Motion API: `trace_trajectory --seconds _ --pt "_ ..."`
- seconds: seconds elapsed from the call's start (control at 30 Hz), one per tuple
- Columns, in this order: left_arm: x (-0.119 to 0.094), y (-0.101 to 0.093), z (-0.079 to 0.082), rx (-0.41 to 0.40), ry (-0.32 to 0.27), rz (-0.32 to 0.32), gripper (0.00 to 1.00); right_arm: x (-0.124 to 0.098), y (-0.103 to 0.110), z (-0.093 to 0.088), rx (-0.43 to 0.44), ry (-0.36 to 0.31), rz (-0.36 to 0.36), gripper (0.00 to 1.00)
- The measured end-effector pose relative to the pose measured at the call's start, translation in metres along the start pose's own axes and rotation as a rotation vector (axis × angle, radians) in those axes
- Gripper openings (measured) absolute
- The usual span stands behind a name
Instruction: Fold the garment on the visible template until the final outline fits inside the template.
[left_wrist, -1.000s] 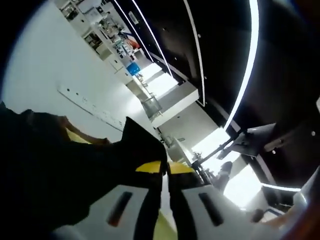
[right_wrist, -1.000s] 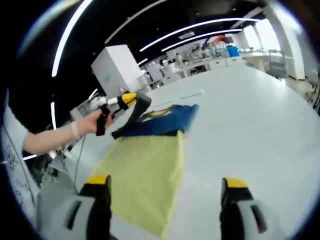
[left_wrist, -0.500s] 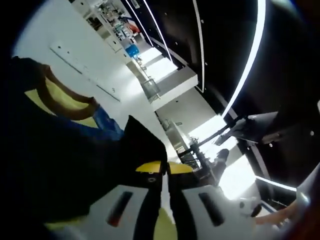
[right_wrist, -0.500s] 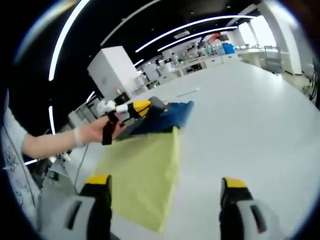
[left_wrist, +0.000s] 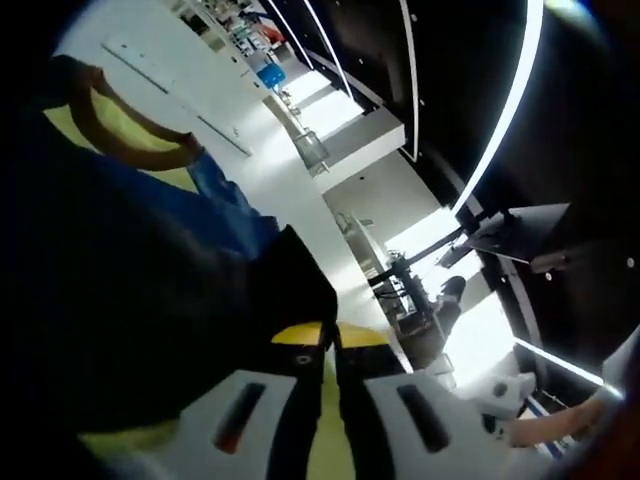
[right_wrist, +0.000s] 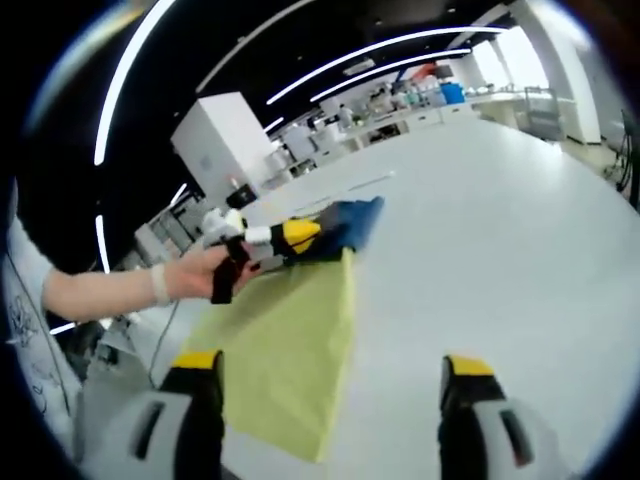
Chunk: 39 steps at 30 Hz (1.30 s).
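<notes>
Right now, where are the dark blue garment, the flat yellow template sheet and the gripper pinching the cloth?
dark blue garment (right_wrist: 352, 222), right gripper view, its far flat part.
yellow template sheet (right_wrist: 290, 360), right gripper view, its bare middle.
left gripper (right_wrist: 298, 236), right gripper view, its yellow tips.

White cabinet block (right_wrist: 228, 138) beyond table; curved ceiling light strips (right_wrist: 350, 75); blue bin (right_wrist: 450, 93) far back.

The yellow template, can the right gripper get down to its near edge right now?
Probably yes. The right gripper is open and holds nothing, and the yellow template lies flat just beyond its left jaw with nothing between. The left gripper and the blue garment sit at the far end.
</notes>
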<state>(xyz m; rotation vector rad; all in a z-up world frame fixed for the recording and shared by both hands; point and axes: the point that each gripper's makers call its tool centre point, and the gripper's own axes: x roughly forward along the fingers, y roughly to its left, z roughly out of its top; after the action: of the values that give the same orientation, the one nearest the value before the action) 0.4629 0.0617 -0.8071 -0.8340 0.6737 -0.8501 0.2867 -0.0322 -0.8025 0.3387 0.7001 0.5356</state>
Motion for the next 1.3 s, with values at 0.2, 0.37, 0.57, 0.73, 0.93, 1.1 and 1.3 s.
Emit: trace_trajectory --seconds 0.2,0.37,0.57,0.73,0.93,1.1,1.3 --pt "-0.001 0.01 -0.01 0.036 0.048 0.02 0.0 0.003 0.001 0.001 0.004 0.0 0.006 0.9" --pt "-0.001 0.008 -0.014 0.048 0.055 0.02 0.01 0.005 0.004 0.001 0.0 0.004 0.009 0.9" --pt "-0.005 0.0 -0.013 0.199 0.063 0.015 0.27 0.005 0.003 0.003 0.0 -0.003 0.007 0.9" --pt "-0.008 -0.004 -0.007 0.305 0.062 0.01 0.49 0.005 0.006 0.007 -0.021 -0.006 0.012 0.9" --pt "-0.014 -0.001 -0.001 0.39 0.075 0.033 0.74 0.007 0.009 0.011 -0.026 -0.015 0.02 0.9" --pt "-0.021 0.004 0.006 0.465 0.092 0.074 0.9 0.008 0.012 0.015 -0.052 -0.018 0.021 0.9" --pt "-0.029 0.01 0.011 0.508 0.1 0.117 0.99 0.011 0.015 0.022 -0.069 -0.021 0.032 0.9"
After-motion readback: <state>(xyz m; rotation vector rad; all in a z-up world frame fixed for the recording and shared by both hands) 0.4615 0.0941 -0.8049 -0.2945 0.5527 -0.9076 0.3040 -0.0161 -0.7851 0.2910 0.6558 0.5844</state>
